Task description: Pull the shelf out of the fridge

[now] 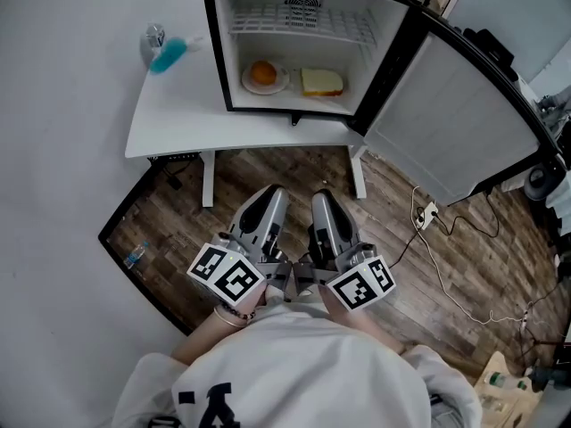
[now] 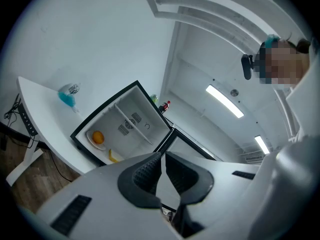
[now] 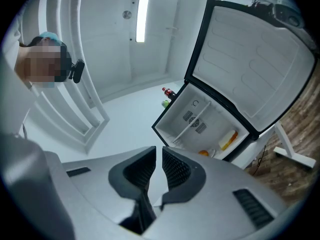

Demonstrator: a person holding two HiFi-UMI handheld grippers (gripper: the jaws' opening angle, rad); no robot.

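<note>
A small black fridge [image 1: 294, 43] stands open on a white table [image 1: 174, 119]. Its white wire shelf [image 1: 299, 23] sits across the upper part of the inside. Under it lie a plate with an orange [image 1: 264, 76] and a sandwich [image 1: 321, 81]. My left gripper [image 1: 272, 194] and right gripper [image 1: 321, 199] are held side by side close to my body, well short of the table, both shut and empty. In the left gripper view the shelf [image 2: 132, 124] shows far beyond the shut left gripper [image 2: 162, 156]. The right gripper view shows the shelf [image 3: 197, 120] far past the right gripper [image 3: 159, 154].
The fridge door [image 1: 464, 123] swings wide to the right. A blue-and-clear bottle [image 1: 165, 50] lies on the table's left part. Cables and a power strip [image 1: 426, 214] trail over the wooden floor at right. Small bottles [image 3: 167, 91] stand on the fridge top.
</note>
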